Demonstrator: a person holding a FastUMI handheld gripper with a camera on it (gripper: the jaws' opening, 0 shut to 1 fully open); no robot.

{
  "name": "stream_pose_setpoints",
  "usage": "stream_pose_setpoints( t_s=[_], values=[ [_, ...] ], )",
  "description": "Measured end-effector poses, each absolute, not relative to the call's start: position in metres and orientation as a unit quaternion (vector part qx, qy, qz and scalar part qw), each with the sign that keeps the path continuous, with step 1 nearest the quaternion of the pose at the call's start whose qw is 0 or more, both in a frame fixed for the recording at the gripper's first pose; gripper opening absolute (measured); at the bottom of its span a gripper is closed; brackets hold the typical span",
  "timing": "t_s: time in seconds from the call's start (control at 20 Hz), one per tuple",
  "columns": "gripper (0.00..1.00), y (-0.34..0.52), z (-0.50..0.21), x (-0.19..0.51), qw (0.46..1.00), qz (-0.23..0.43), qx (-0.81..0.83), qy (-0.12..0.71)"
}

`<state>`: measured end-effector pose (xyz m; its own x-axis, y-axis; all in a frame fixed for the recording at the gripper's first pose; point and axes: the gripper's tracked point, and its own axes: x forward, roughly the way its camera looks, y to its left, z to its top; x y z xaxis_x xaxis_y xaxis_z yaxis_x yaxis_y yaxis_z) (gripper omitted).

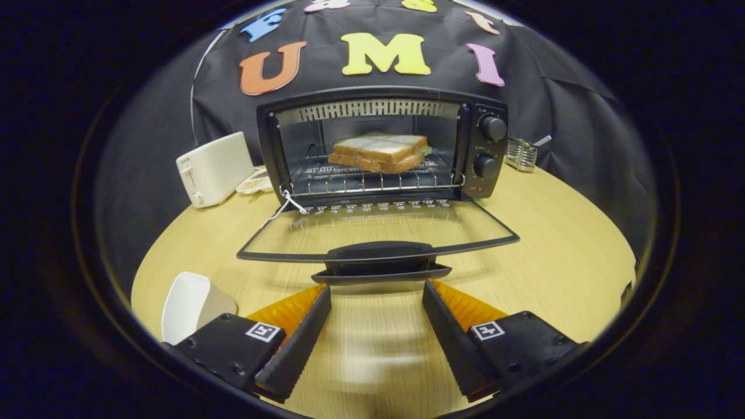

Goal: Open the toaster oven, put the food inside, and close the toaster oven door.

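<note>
Wooden desk (535,256) carries the toaster oven (381,145), its door (378,233) folded down flat; the sandwich (378,152) sits on its rack. Near the door handle (381,262), the tongs (377,317) are released, grasping nothing.

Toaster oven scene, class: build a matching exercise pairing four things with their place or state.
Things:
1. sandwich
2. oven door
3. white toaster
4. gripper

Places or states:
A. open, empty, just short of the door handle
B. on the rack inside the oven
C. folded down flat
D. on the table beside the oven

Pairs: 1-B, 2-C, 3-D, 4-A
</note>
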<state>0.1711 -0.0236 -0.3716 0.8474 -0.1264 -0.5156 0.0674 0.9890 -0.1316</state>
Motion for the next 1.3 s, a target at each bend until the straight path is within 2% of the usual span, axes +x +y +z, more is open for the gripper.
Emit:
stream_pose_setpoints(
  t_s=[0.5, 0.8, 1.3],
  values=[
    [1.0, -0.01, -0.294, 0.195, 0.984, -0.037, -0.071, 0.157],
    [1.0, -0.013, -0.242, 0.232, 0.988, -0.047, -0.064, 0.133],
    [1.0, -0.011, -0.127, 0.155, 0.996, -0.026, -0.053, 0.065]
  ],
)
